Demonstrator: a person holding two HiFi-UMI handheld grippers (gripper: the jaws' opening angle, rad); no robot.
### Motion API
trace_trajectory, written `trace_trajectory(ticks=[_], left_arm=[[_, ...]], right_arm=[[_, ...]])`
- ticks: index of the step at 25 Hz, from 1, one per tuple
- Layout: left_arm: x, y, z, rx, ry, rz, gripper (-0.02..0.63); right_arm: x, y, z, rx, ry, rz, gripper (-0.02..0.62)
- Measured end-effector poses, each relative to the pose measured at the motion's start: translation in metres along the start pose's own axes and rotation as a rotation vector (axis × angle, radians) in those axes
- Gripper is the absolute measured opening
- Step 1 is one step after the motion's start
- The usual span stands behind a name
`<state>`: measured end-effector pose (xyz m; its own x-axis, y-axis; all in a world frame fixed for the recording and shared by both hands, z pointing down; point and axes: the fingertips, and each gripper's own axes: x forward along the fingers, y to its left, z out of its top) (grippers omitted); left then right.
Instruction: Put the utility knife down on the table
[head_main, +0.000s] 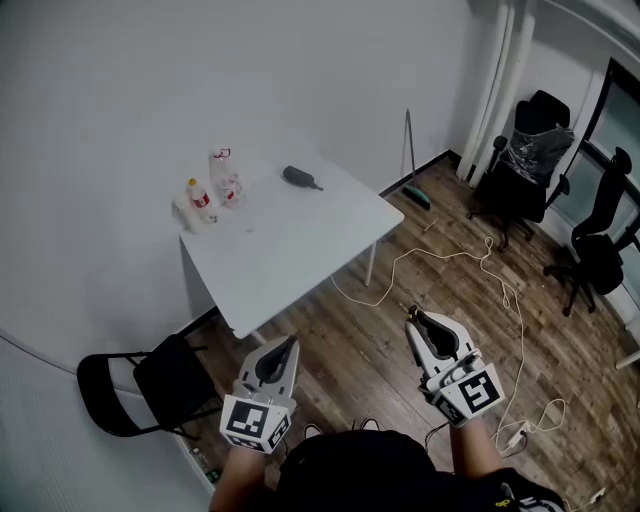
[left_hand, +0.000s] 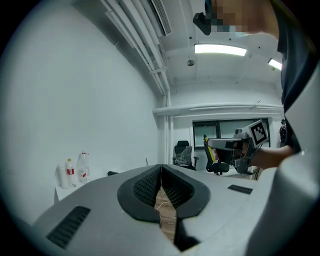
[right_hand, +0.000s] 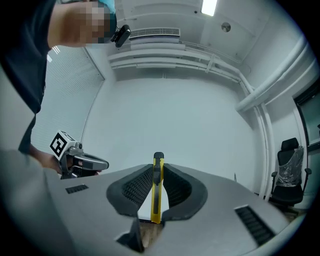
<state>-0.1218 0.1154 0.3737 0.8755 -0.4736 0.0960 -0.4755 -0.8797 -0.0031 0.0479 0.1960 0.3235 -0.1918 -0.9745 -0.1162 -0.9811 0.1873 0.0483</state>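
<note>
The right gripper (right_hand: 157, 167) pinches a slim yellow utility knife (right_hand: 156, 196) in ribbed jaws; left gripper (left_hand: 161, 168) jaws meet.

White bench (head_main: 300, 245) by wall, mostly bare. Bunch of plastic bottles (head_main: 222, 175) at far left corner, dark lumpy thing (head_main: 300, 178) near far edge, apart from them. Wood floor (head_main: 400, 300) underneath, black folding chair (head_main: 160, 378) just beside bench.

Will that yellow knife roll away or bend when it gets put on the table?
Probably not. The utility knife looks slim and flat-sided, so it should lie still. Clamped in the right gripper, it stands straight without drooping, so it's likely stiff.
</note>
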Motion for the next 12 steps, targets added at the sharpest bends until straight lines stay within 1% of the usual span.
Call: trace_trajectory(ticks=[5,8,12], left_arm=[[0.014,-0.026,0.006,0.01,-0.002,0.033,0.023],[0.022,-0.04,0.005,0.019,-0.002,0.069,0.023],[0.028,-0.048,-0.002,0.017,0.015,0.116,0.023]], right_arm=[[-0.019,-0.031,-0.009,0.009,0.037,-0.012,0.074],[-0.032,-0.048,-0.014,0.029,0.025,0.012,0.074],[-0.039,-0.064,-0.032,0.066,0.031,0.033,0.074]])
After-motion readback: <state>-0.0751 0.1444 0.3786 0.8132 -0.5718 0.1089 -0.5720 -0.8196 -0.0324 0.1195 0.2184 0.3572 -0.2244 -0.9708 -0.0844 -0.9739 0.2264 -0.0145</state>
